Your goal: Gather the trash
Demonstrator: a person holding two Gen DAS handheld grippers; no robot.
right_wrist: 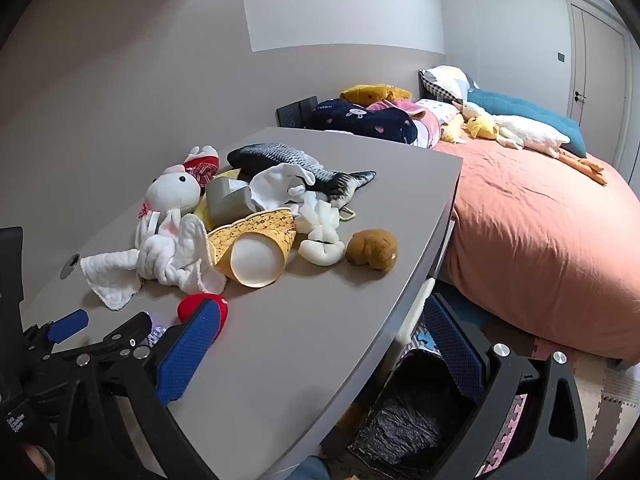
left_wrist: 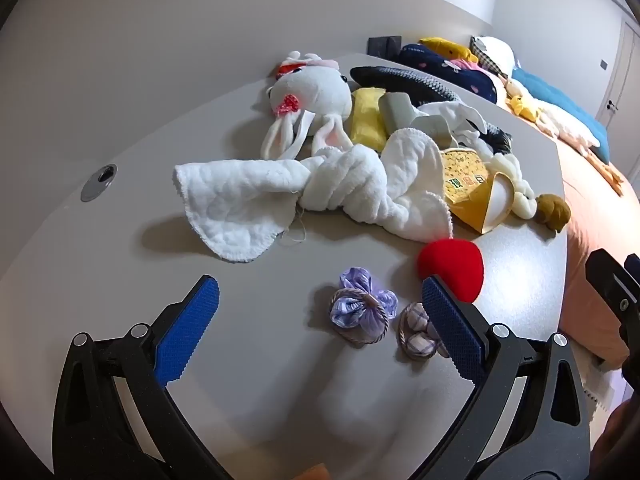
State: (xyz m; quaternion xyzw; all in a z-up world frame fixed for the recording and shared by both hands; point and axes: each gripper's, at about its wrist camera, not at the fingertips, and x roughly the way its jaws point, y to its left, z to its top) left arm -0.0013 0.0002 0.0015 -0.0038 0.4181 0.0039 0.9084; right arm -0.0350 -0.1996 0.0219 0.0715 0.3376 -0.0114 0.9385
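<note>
A grey table (left_wrist: 256,380) holds a pile of things. A crushed yellow paper cup (left_wrist: 476,188), also in the right wrist view (right_wrist: 256,248), lies open end toward me beside a white cloth (left_wrist: 288,192). A grey carton (left_wrist: 396,114) and crumpled white paper (right_wrist: 280,186) lie behind it. My left gripper (left_wrist: 320,304) is open and empty, low over the table, with two purple fabric sachets (left_wrist: 362,312) between its fingers. My right gripper (right_wrist: 328,340) is open and empty at the table's right edge, above a bin with a black liner (right_wrist: 404,424).
A white rabbit toy (left_wrist: 316,92), fish toy (right_wrist: 288,160), red plush (left_wrist: 454,264), brown plush (right_wrist: 372,250) and white knotted toy (right_wrist: 322,236) lie on the table (right_wrist: 320,340). A bed with an orange cover (right_wrist: 540,220) stands to the right. Foam mats cover the floor.
</note>
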